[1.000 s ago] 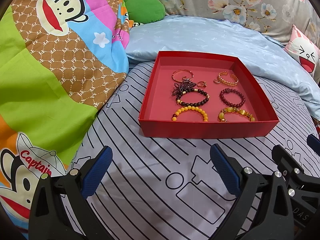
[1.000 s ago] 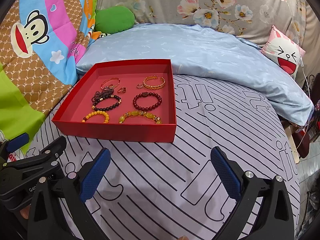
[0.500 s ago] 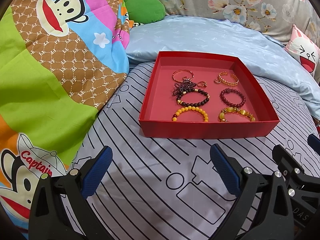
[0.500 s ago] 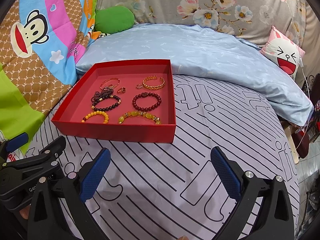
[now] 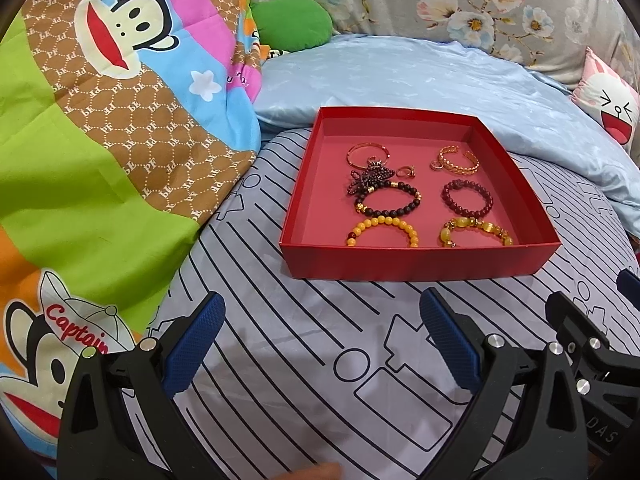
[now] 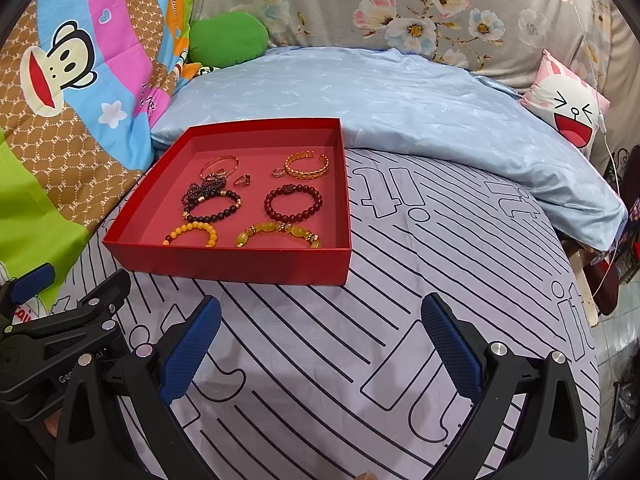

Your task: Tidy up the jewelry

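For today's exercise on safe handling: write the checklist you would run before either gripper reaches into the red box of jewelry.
1. Left gripper open, empty: ok.
2. Right gripper open, empty: ok.
3. Red box uncovered, flat on the striped sheet: ok.
4. Bracelets separate: not ok; the dark bead bracelet touches the garnet cluster.
5. Small ring lies free: ok.
6. Where sorted pieces go: cannot tell.

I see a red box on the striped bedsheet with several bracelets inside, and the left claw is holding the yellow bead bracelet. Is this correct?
Not quite. The left claw holds nothing: it is open above the striped bedsheet, short of the red box. The yellow bead bracelet lies inside the box with the others, as the left wrist view shows.
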A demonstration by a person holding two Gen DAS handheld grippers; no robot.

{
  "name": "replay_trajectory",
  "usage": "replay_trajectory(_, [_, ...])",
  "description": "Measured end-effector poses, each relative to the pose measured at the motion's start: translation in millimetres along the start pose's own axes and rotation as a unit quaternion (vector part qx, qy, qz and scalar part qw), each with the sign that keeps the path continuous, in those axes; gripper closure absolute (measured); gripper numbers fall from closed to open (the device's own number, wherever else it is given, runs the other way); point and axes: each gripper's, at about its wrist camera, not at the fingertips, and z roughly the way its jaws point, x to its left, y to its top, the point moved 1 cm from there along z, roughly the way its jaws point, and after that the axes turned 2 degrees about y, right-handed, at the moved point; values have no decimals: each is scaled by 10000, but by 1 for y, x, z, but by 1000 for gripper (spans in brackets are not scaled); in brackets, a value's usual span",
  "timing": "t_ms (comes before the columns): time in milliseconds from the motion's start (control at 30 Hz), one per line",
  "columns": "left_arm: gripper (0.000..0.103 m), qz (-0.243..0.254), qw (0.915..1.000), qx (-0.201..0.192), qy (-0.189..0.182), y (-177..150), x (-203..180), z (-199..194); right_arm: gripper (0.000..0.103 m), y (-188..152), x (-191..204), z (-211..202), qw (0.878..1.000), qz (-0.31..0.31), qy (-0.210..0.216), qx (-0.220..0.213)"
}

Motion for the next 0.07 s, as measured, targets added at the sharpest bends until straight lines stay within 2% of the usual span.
replay_trajectory(67, [10, 7, 10000, 21, -17, 0, -1, 1, 6, -1, -2, 0, 10000, 7, 6, 14])
